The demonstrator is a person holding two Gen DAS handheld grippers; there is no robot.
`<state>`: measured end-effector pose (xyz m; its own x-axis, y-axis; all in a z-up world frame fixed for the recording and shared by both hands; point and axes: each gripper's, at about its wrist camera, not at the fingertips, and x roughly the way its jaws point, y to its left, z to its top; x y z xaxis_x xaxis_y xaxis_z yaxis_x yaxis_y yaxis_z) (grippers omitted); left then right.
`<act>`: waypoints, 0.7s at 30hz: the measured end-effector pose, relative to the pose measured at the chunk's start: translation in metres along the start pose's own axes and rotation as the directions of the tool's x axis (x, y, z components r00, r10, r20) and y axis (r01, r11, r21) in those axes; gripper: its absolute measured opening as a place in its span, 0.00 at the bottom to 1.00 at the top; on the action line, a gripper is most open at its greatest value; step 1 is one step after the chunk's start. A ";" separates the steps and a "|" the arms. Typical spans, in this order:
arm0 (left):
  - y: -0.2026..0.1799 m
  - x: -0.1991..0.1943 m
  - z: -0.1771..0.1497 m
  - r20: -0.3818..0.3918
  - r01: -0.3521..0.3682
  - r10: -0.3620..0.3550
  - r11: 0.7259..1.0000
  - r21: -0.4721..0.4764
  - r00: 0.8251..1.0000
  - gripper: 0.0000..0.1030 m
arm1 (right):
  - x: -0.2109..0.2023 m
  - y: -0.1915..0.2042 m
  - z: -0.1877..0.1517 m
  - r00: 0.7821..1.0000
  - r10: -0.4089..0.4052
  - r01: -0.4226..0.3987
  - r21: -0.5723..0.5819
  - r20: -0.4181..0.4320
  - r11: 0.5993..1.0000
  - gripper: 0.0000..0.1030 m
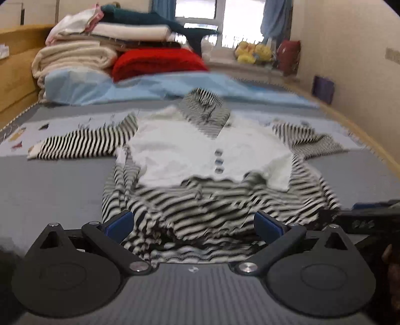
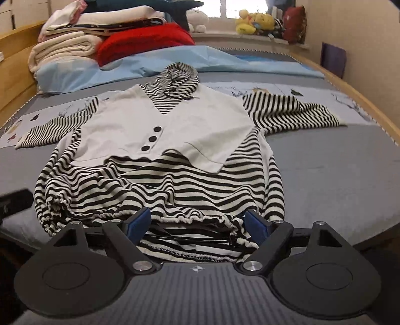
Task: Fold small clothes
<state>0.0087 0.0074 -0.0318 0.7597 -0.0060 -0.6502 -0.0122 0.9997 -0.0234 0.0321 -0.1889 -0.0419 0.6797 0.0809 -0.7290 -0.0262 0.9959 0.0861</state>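
Note:
A small black-and-white striped top with a white vest front and three dark buttons [image 2: 160,130] lies face up on the grey bed [image 2: 337,170], sleeves spread left and right; it also shows in the left wrist view [image 1: 200,155], blurred. My left gripper [image 1: 193,223] is open, its blue pads either side of the hem's left part. My right gripper [image 2: 198,222] is open, its pads straddling the gathered hem [image 2: 190,220], which lies between the fingers. Neither is closed on the cloth.
Folded blankets and a red cushion [image 2: 142,42] are piled at the bed's far left on a light blue sheet [image 2: 175,62]. Plush toys [image 2: 252,22] sit on the windowsill. A wooden bed frame [image 2: 362,105] runs along the right by the wall.

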 end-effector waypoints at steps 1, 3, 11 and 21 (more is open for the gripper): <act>0.000 0.003 0.003 -0.021 -0.003 0.003 1.000 -0.026 1.000 0.95 | 0.002 0.000 0.000 1.000 0.000 0.000 0.002 -0.004 1.000 0.81; -0.003 0.002 0.007 0.007 0.027 -0.027 0.999 -0.034 1.000 0.96 | 0.004 0.001 -0.001 1.000 0.001 -0.001 -0.005 -0.010 1.000 0.81; -0.018 0.013 0.004 -0.009 0.045 -0.045 0.999 0.026 0.999 0.94 | 0.008 -0.003 -0.002 1.000 0.000 0.000 -0.005 -0.019 1.000 0.81; 0.022 0.034 0.037 0.001 0.077 -0.077 0.997 0.024 0.997 0.46 | 0.013 -0.043 0.016 0.999 0.021 -0.027 0.152 0.037 0.988 0.28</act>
<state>0.0586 0.0301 -0.0263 0.7591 -0.0828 -0.6457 0.0621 0.9966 -0.0548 0.0542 -0.2308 -0.0444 0.7060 0.1003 -0.7011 0.0676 0.9759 0.2077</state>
